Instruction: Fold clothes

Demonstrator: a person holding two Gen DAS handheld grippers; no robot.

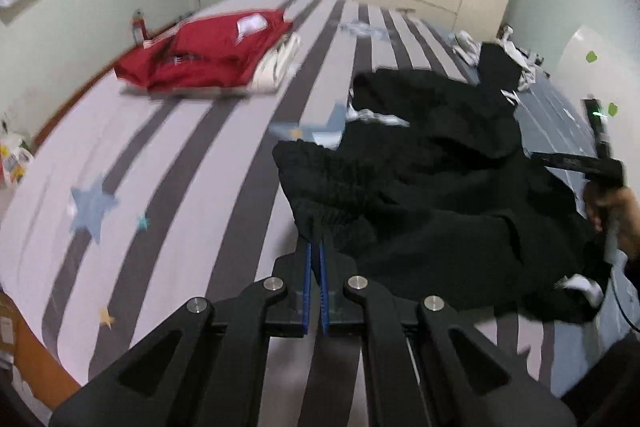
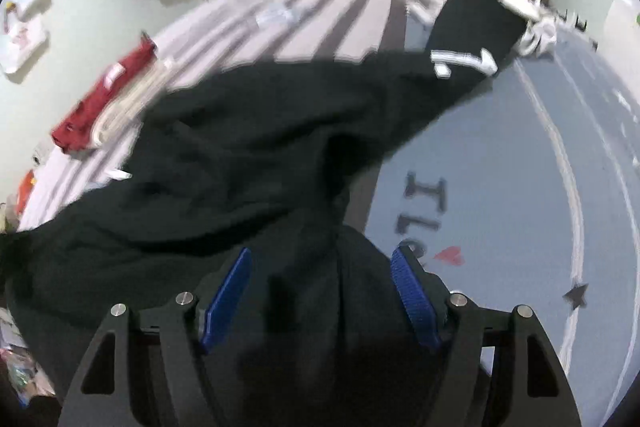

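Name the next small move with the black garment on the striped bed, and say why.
Probably close the right gripper on the fabric: its blue pads stand apart around a bunched fold of the black garment, while the left gripper already pinches the gathered waistband on the striped bed.

Each black claw (image 1: pixel 316 247) (image 2: pixel 320 263) has ribbed blue pads (image 2: pixel 226 297) and silver pivot screws (image 1: pixel 274 283).

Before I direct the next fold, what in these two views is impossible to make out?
- Black garment: its type; crumpled in the left wrist view, blurred in the right.
- Right claw: its pads stand apart with cloth between them; whether cloth touches them is unclear.
- White print: smeared, unreadable.
- Red folded garment: label too small, blurred.
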